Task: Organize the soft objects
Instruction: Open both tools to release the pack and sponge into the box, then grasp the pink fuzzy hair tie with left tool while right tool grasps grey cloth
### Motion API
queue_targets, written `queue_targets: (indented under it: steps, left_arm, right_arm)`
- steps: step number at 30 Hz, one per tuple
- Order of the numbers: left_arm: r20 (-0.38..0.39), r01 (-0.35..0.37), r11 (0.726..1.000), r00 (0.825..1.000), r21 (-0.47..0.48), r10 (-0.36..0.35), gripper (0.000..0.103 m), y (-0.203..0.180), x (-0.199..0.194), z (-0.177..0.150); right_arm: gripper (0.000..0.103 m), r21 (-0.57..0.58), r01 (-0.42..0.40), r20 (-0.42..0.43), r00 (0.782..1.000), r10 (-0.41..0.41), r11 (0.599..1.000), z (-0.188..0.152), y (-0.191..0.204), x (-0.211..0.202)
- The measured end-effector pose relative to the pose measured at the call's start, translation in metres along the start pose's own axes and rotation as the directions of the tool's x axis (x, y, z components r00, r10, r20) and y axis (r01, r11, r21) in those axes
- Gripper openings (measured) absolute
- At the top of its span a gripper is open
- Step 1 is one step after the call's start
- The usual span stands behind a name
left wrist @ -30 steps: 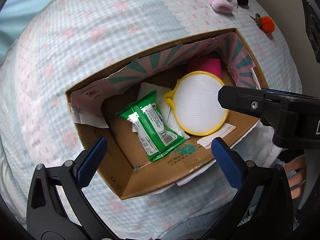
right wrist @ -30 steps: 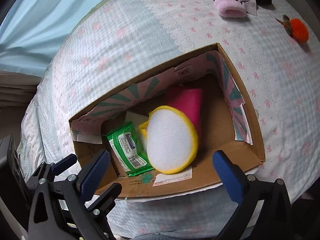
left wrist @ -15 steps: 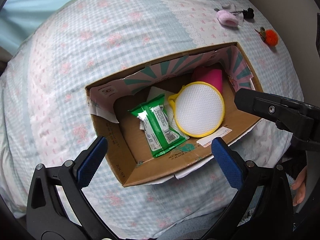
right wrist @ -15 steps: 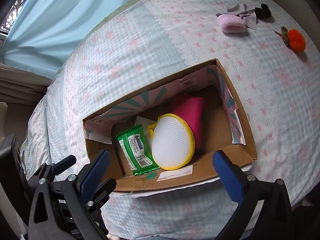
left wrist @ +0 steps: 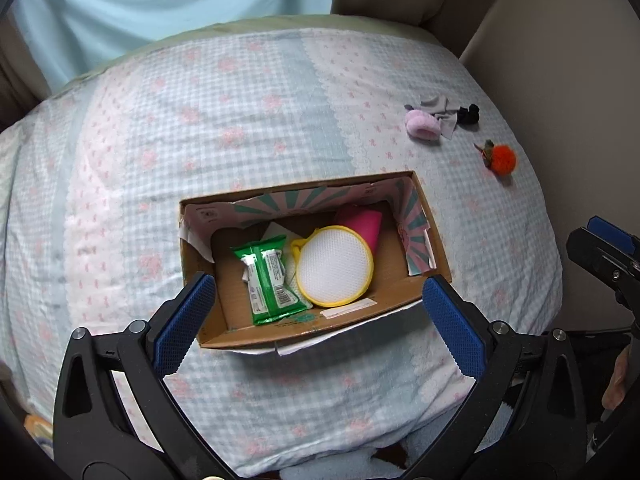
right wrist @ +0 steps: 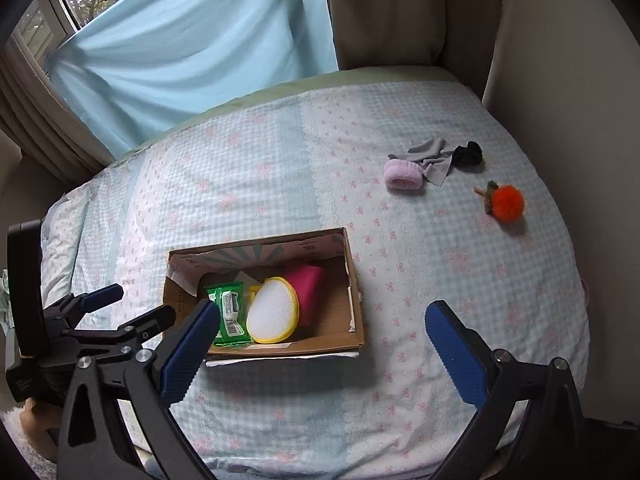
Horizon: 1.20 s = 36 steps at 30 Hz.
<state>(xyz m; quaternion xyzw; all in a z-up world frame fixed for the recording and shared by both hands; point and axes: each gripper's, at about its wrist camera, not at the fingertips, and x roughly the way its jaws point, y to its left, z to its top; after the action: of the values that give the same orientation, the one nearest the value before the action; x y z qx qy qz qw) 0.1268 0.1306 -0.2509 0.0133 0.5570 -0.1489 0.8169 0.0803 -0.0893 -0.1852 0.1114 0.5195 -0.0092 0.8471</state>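
Both grippers spread wide and empty over the bed.

The left gripper (left wrist: pixel 318 312) and right gripper (right wrist: pixel 322 344) hang above the open brown cardboard box (left wrist: pixel 434 252) holding a green wipes packet (left wrist: pixel 268 276), a yellow-rimmed white mesh pad (left wrist: pixel 334 266) and a magenta cloth (left wrist: pixel 362 222). Beyond lie a pink fuzzy roll (right wrist: pixel 402 174), grey cloth (right wrist: pixel 432 156), black scrunchie (right wrist: pixel 468 154) and orange pom-pom (right wrist: pixel 507 203). Only the right view shows the window (right wrist: pixel 80 0).

Bedspread (left wrist: pixel 240 120) pale blue-white check, pink bows. Box (left wrist: pixel 436 248) brown, teal-striped lining. Wipes pack (left wrist: pixel 268 280) green. Pompom (right wrist: pixel 507 203) orange, right of frame.
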Motion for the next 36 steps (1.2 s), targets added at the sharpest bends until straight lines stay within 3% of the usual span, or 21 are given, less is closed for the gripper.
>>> queue_targets:
  steps: [5,10,18,22,27,36]
  left_arm:
    - [0.075,-0.025,1.0,0.997,0.016,0.023,0.103,-0.034,-0.026,0.01]
    - [0.112,-0.02,1.0,0.993,0.003,0.019,0.103,-0.073,-0.036,0.023]
    - [0.121,-0.019,1.0,0.992,-0.023,0.021,0.103,-0.151,-0.009,0.058]
    - [0.105,-0.003,0.998,0.994,-0.06,0.009,0.103,-0.179,0.02,0.081]
    - [0.06,-0.018,0.993,0.998,-0.116,0.025,0.103,-0.2,0.073,0.112]
    - [-0.034,-0.034,0.988,0.999,-0.151,0.029,0.103,-0.214,0.178,0.154]
  right_arm:
    - [0.102,-0.022,0.032,0.088,0.996,-0.03,0.999,0.012,-0.039,-0.036]
    - [0.102,-0.025,0.017,0.116,0.993,-0.014,1.0,0.028,-0.086,-0.048]
    - [0.102,-0.154,-0.021,0.136,0.99,0.043,0.988,0.071,-0.16,-0.042]
    - [0.102,-0.276,-0.063,0.115,0.988,0.098,0.959,0.1,-0.192,-0.019]
    - [0.102,-0.458,-0.103,0.044,0.989,0.138,0.883,0.135,-0.218,0.039]
    - [0.102,-0.623,-0.148,-0.029,0.986,0.167,0.768,0.177,-0.237,0.16]
